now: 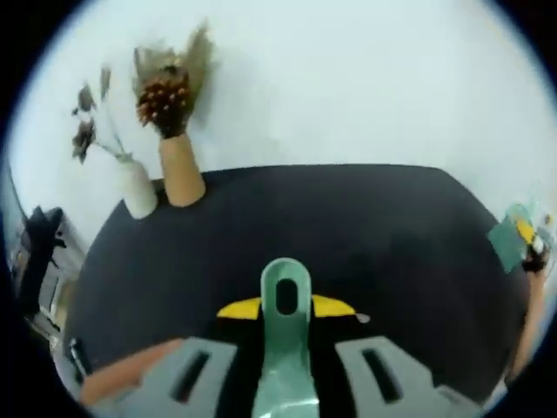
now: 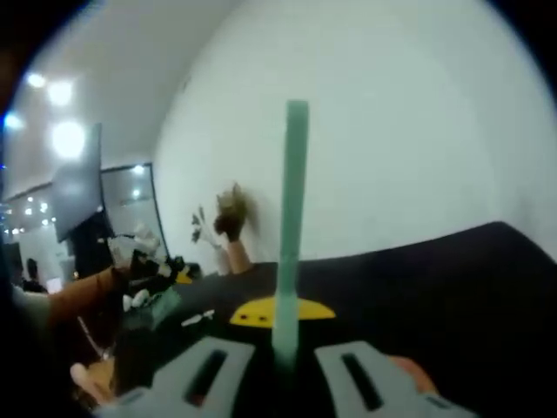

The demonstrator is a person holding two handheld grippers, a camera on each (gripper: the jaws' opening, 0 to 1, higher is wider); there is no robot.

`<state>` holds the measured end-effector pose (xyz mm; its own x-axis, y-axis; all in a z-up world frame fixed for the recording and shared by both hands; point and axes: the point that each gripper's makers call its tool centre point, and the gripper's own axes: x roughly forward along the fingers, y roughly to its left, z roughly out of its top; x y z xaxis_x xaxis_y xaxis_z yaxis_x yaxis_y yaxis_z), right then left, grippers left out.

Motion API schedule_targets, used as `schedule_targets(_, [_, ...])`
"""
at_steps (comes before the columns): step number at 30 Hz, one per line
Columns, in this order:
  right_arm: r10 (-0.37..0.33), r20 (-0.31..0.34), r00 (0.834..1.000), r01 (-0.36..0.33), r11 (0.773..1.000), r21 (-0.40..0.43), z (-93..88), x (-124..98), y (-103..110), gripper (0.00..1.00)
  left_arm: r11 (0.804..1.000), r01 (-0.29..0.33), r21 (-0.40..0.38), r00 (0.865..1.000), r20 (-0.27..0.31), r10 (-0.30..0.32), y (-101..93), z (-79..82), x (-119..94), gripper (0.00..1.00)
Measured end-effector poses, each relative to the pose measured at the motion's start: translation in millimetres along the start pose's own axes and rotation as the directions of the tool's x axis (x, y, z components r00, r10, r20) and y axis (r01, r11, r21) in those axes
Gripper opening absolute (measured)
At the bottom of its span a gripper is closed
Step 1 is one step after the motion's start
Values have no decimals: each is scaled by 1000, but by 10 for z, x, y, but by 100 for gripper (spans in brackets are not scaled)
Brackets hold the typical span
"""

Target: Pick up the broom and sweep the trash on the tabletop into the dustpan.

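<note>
Left gripper view: left gripper [image 1: 287, 370] jaws closed on a teal handle [image 1: 285, 340] with a hanging hole at its tip, rising between them. A yellow piece [image 1: 335, 306] lies on the black tabletop [image 1: 348, 226] just beyond the handle tip. White vase [image 1: 135, 185] and tan vase [image 1: 180, 168] stand far ahead, left of the jaws.

Right gripper view: right gripper [image 2: 283, 370] jaws grip the teal broom stick [image 2: 292, 226], upright between them. Yellow piece [image 2: 309, 309] sits just ahead on the tabletop.

Teal broom handle [image 2: 294, 226] stands upright; teal dustpan handle [image 1: 285, 344] points toward yellow trash [image 1: 239, 307].
</note>
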<state>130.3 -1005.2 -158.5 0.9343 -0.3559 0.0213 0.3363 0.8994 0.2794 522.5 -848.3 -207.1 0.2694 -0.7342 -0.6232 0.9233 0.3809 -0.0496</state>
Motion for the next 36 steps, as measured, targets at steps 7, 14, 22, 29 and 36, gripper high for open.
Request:
schedule_targets(7, [10,3,1000,-10,1000,0,-1,-10,15,2,999,-25,-33,999,-42,24,132,-95,223,20])
schedule_targets(14, [11,-5,1000,-12,1000,-20,-23,-7,18,2,999,-22,-37,997,-80,19,141,-194,400,20])
schedule_targets(22, [8,4,1000,-7,1000,-22,-20,-31,-6,2,999,4,-49,993,-115,-9,110,-317,528,21])
schedule_targets(29, [4,-1,1000,-4,1000,-24,-28,-25,-35,2,999,21,-42,995,-92,-24,133,-307,501,24])
schedule_targets(36, [1,0,1000,-1,1000,-21,-1,-7,-63,2,998,51,-31,998,-42,-53,237,-209,302,30])
